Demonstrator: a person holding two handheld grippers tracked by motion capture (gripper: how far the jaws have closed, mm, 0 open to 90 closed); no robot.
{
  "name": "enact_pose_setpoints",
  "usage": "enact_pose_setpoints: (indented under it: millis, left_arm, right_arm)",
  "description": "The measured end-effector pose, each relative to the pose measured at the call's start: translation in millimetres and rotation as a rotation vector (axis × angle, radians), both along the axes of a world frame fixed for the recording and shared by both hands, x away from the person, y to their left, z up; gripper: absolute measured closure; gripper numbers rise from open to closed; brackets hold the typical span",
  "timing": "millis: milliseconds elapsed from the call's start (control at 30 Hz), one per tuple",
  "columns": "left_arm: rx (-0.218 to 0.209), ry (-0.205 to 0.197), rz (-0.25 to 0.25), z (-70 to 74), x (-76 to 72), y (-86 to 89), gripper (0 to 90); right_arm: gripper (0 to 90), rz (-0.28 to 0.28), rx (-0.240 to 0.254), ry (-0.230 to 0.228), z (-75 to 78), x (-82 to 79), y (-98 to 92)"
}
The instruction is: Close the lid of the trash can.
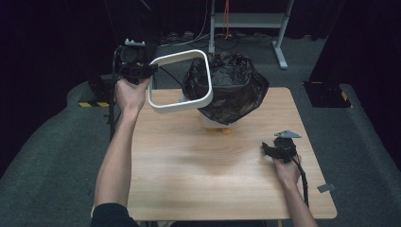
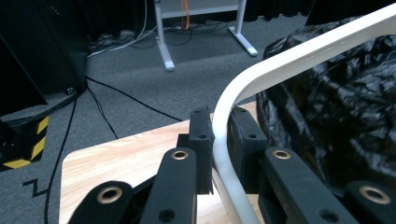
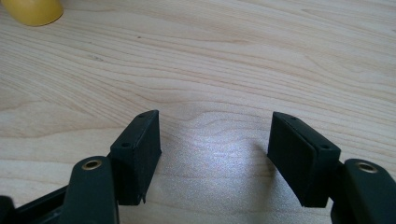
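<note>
A white square ring frame (image 1: 180, 80) with rounded corners hangs in the air over the table's far left, and my left gripper (image 1: 142, 71) is shut on its left edge. In the left gripper view the white rim (image 2: 261, 79) runs up between the two black pads (image 2: 201, 149), which pinch it. Behind the frame a crumpled black plastic bag (image 1: 227, 87) covers a white bin, which stands on the table. My right gripper (image 1: 270, 149) rests low over the table's right side, open, with bare wood between its pads (image 3: 137, 149).
A small yellow-orange object (image 1: 226, 131) lies at the bin's foot, also seen at the top left of the right gripper view as a yellow object (image 3: 32, 10). The wooden table (image 1: 213, 179) has a bare near half. Desk legs (image 1: 281, 42) and cables lie on the carpet beyond.
</note>
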State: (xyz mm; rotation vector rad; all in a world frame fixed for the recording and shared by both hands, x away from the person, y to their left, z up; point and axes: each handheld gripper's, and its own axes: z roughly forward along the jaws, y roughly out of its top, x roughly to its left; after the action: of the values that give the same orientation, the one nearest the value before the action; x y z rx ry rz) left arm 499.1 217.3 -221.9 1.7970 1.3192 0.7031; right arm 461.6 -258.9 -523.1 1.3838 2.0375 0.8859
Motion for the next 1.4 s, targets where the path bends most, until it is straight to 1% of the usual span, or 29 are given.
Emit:
enact_pose_setpoints:
  millis: [33,167,200,233,267,300,367,467,500,533,567,700,733,833,900,967,1200,1267,1400]
  left_arm:
    - [0.013,-0.002,-0.005,2.9,1.5,-3.7,79.9]
    - [0.02,0.0,-0.021,7.6,6.3,-14.4,79.9]
    - [0.023,0.003,-0.026,9.2,9.6,-19.0,79.9]
    - [0.023,0.003,-0.026,9.2,9.6,-19.0,79.9]
    - [0.012,0.007,-0.034,10.7,13.5,-23.5,79.9]
    - [0.012,0.007,-0.034,10.7,13.5,-23.5,79.9]
    - [0.0,0.012,-0.045,12.4,18.4,-29.4,79.9]
    - [0.003,0.014,-0.059,14.0,24.9,-37.5,79.9]
    - [0.007,0.015,-0.063,14.2,27.8,-40.7,79.9]
    - [0.008,0.023,-0.072,14.0,33.7,-47.4,79.9]
    - [0.008,0.023,-0.072,14.0,33.7,-47.4,79.9]
    - [0.021,0.031,-0.085,12.5,42.1,-61.3,79.9]
    - [0.019,0.032,-0.091,12.5,45.0,-66.5,79.9]
    - [0.015,0.035,-0.097,12.0,48.0,-71.1,79.9]
    - [0.026,0.042,-0.099,11.0,53.5,-77.5,79.9]
    - [0.025,0.045,-0.101,10.3,55.4,-79.8,79.9]
    - [0.03,0.041,-0.111,9.8,64.3,-96.1,79.9]
    - [0.034,0.041,-0.111,11.0,66.6,-100.0,79.9]
    - [0.059,0.046,-0.112,12.6,71.8,-108.7,79.9]
  right_arm:
    - [34.1,0.001,-0.001,-0.003,-0.1,0.2,0.3]
    - [34.1,0.0,-0.002,-0.004,-0.1,0.0,0.5]
    - [34.1,0.0,0.0,-0.004,-0.1,0.1,0.4]
    - [34.1,0.0,0.0,-0.004,-0.1,0.1,0.4]
    - [34.1,0.0,0.0,-0.004,-0.1,0.1,0.5]
    - [34.1,0.0,0.0,-0.004,-0.1,0.1,0.5]
    - [34.1,0.002,0.0,-0.003,-0.1,0.1,0.4]
    - [34.1,0.001,0.0,-0.004,-0.1,0.2,0.5]
    - [34.1,0.002,-0.001,-0.004,-0.2,0.2,0.3]
    - [34.1,0.001,-0.001,-0.002,0.0,0.1,0.4]
    - [34.1,0.001,-0.001,-0.002,0.0,0.1,0.4]
    - [34.0,0.008,-0.002,-0.005,-0.2,0.1,0.5]
    - [34.0,0.009,-0.003,-0.004,-0.1,-0.1,0.7]
    - [34.0,0.007,-0.003,0.0,0.1,-0.5,1.3]
    - [34.0,0.009,-0.004,-0.002,0.1,-0.4,1.2]
    - [34.0,0.008,-0.002,0.0,0.1,-0.5,1.3]
    - [33.8,0.009,-0.009,-0.006,0.1,-0.5,1.2]
    - [33.8,0.009,-0.008,-0.008,-0.1,-0.5,1.5]
    - [33.8,0.009,-0.01,-0.01,-0.1,-0.6,1.6]
